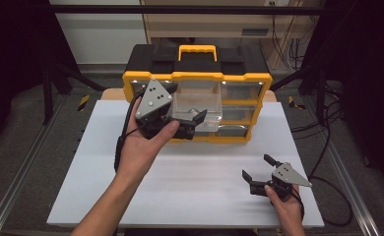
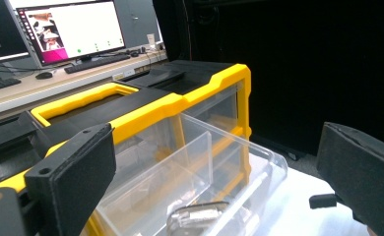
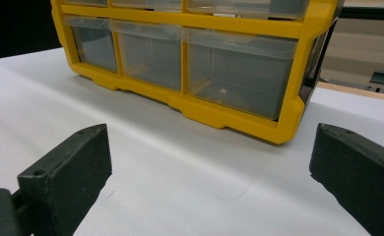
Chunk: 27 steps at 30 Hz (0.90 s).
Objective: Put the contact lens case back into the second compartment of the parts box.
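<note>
I'm holding both hand-held grippers open: left [image 1: 192, 123] at the pulled-out drawer [image 1: 200, 105], risking yanking it free; right [image 1: 260, 168] idling.

Yellow-and-black organizer [image 1: 198, 73], clear drawer [image 1: 198, 105], white table [image 1: 190, 172], black claws.

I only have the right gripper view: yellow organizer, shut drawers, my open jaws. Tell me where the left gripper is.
Observer: The left gripper is at the organizer's top row, by a clear drawer that stands pulled out toward the person.
Operator: Report its jaws.
Observer: Open. The left gripper view shows the drawer's front end between them, not clamped.
Operator: Check inside that drawer.
Observer: A small shiny item lies near its front. I cannot tell what it is.
</note>
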### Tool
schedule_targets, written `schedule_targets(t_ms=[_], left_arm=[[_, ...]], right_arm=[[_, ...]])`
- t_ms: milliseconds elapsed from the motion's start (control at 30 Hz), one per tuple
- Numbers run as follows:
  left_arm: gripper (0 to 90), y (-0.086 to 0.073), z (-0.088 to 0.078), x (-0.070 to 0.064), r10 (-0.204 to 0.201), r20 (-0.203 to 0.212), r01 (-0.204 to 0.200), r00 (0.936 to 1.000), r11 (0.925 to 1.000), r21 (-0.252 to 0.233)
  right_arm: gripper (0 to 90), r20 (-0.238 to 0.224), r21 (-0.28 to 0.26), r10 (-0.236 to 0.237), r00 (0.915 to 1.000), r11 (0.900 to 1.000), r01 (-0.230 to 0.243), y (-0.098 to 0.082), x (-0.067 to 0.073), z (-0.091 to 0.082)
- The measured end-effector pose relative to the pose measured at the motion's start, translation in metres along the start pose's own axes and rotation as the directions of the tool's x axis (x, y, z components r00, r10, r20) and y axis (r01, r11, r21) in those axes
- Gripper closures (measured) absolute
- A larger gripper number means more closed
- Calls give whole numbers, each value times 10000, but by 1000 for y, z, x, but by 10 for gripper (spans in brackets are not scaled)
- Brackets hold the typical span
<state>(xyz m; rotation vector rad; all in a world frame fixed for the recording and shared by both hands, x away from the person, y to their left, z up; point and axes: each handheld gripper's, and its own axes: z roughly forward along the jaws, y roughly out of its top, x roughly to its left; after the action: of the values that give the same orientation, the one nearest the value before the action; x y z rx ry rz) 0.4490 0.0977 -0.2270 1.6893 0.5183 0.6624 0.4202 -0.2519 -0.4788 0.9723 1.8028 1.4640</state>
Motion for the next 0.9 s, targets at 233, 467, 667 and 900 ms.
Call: schedule_targets(t_ms=[233, 467, 667, 900], left_arm=[[14, -7, -12, -1, -13, 88, 13, 10000, 10000, -14], [14, -19, -27, 2, -89, -97, 89, 9999, 10000, 20], [14, -28, -40, 5, -114, -210, 116, 9997, 9999, 76], [14, -38, -55, 12, -256, -407, 258, 9988, 9997, 25]], right_arm=[[27, -5, 77, -139, 9999, 9999, 139, 1, 2, 1], [25, 87, 40, -269, 9996, 9996, 269, 2, 2, -1], [25, 99, 65, -427, 9990, 9991, 426, 3, 4, -2], [23, 116, 42, -443, 9989, 9990, 443, 4, 5, -5]])
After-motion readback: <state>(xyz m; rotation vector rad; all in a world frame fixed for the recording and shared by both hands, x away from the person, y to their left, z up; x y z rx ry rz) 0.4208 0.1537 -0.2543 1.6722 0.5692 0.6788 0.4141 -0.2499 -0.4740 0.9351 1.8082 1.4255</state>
